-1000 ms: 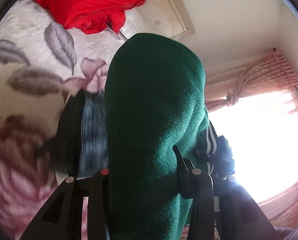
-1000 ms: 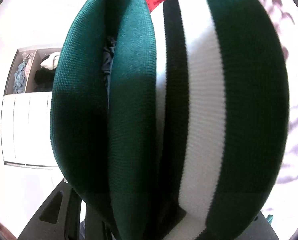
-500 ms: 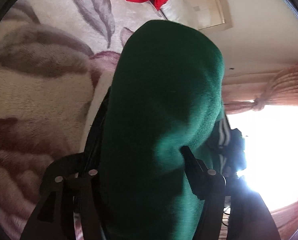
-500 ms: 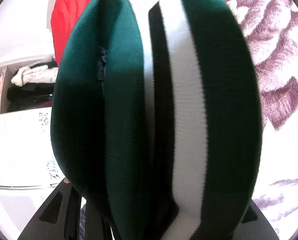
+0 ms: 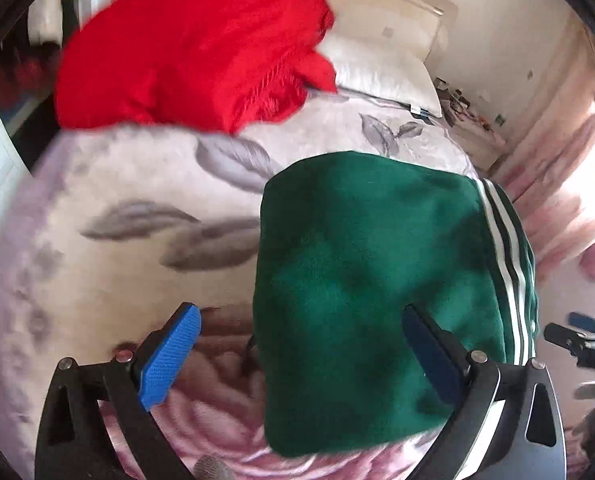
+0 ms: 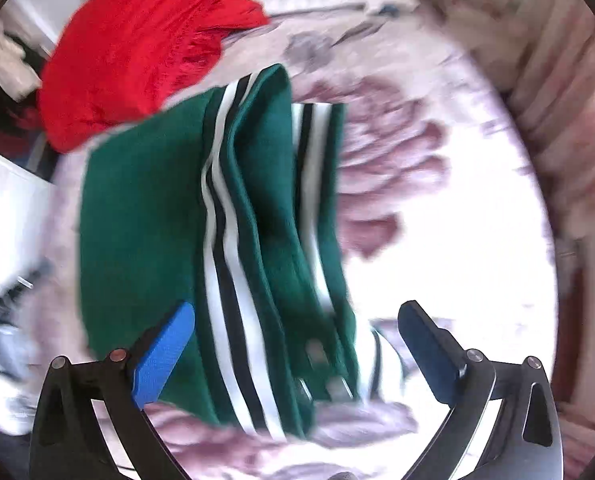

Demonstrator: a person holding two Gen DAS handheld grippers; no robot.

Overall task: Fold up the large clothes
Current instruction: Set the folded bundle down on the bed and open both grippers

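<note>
We hold both the left gripper (image 5: pixel 301 350) and the right gripper (image 6: pixel 295 344) with fingers spread wide and empty, apparently because the folded dark-green fleece garment with white stripes (image 5: pixel 377 280) lies released on the floral bed blanket (image 5: pixel 117 200).

Two garments lie on one bed (image 5: pixel 97 264): one folded green sweatshirt (image 5: pixel 369 288) with white-and-black striped trim and one crumpled red garment (image 5: pixel 193 52). One white pillow (image 5: pixel 381 72) lies at the headboard. Two hand-held grippers show, left hand-held gripper (image 5: pixel 301 344) and right hand-held gripper (image 6: pixel 297 340).
</note>
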